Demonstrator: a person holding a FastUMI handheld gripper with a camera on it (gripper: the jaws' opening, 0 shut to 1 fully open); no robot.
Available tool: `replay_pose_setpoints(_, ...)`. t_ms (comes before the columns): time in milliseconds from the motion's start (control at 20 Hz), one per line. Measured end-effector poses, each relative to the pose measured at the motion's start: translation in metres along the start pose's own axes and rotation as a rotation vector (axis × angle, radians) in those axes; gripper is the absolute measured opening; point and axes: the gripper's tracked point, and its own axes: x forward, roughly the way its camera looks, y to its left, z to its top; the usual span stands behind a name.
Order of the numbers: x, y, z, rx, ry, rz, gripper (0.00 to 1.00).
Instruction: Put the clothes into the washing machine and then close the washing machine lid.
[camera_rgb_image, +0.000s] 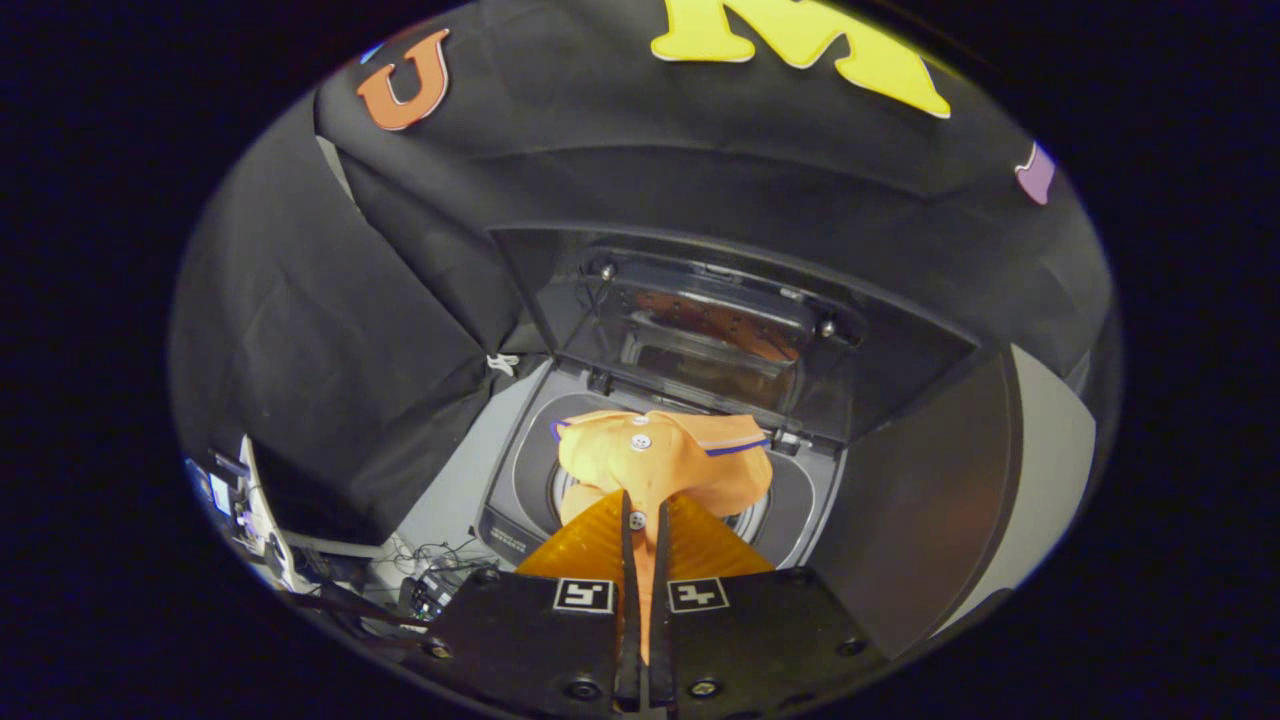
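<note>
In the gripper view, our gripper (645, 520) is pinched nearly closed on the orange shirt (660, 460), which hangs at frame centre over the washing machine (520, 470) opening. We judge the cloth light, limp and likely to snag; this bunched fold holds well. The raised lid (700, 330) stands just beyond, and cables (430, 570) clutter the lower left.

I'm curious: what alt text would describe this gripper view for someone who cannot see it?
The tool, shut on an orange shirt, holds it bunched above the round opening of a top-loading washing machine. The machine's lid stands raised behind it, with black cloth walls around.
</note>
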Motion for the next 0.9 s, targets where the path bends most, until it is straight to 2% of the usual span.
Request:
replay_pose_setpoints(500,0.057,-0.002,-0.014,0.004,0.045,-0.02,0.07)
replay_pose_setpoints(900,0.109,-0.006,-0.038,0.074,0.091,-0.042,0.07)
